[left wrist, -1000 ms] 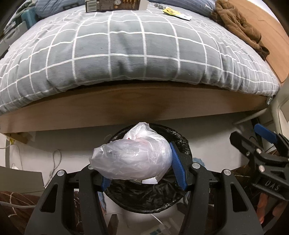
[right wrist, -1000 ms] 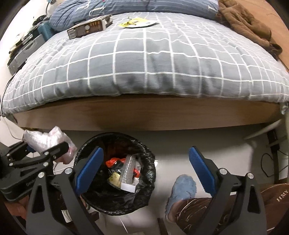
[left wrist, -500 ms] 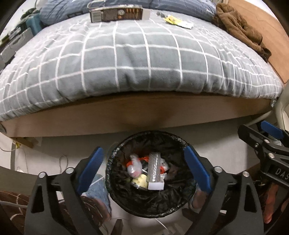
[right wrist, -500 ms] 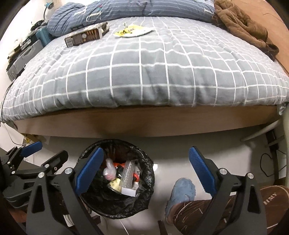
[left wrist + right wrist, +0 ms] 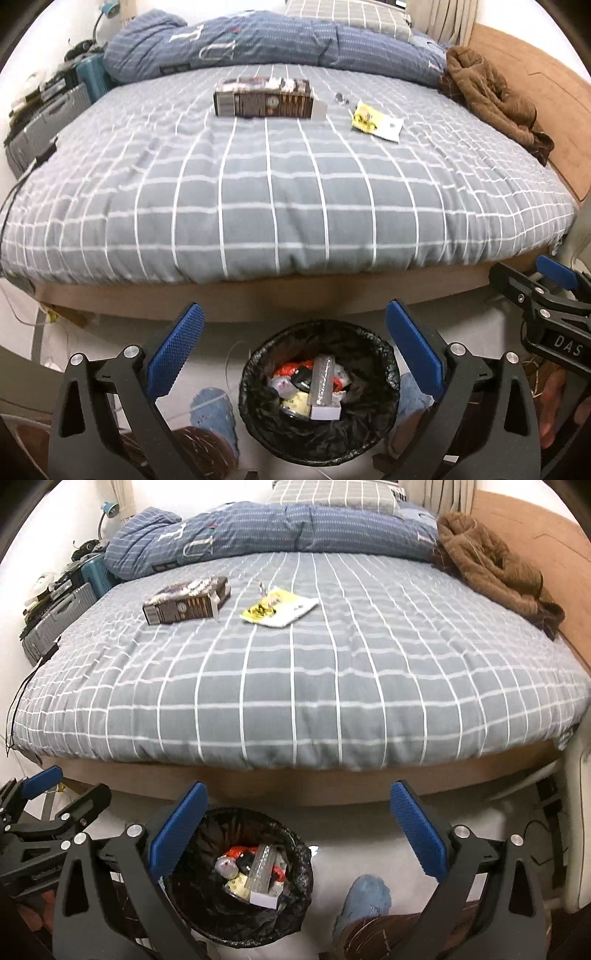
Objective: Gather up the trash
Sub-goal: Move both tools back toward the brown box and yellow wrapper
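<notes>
Both grippers hang empty over the floor by the bed's foot edge: left gripper (image 5: 291, 343) opening wide above the black-lined bin (image 5: 384, 354), right gripper (image 5: 295, 823) spread apart. Remaining trash, a brown carton (image 5: 264, 98) and yellow wrapper (image 5: 376, 122), lies far up the bed (image 5: 295, 192); overreaching risks kicking the bin.

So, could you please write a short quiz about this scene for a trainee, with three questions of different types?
1. True or false: the left gripper holds a plastic bag.
2. Which item lies on the bed? A) a brown box B) a red cup C) a laptop
3. Fill in: the bin is lined with a ____ bag.

Key:
1. False. Its fingers are opening and nothing is between them.
2. A. The box lies near a yellow packet.
3. Black.
</notes>
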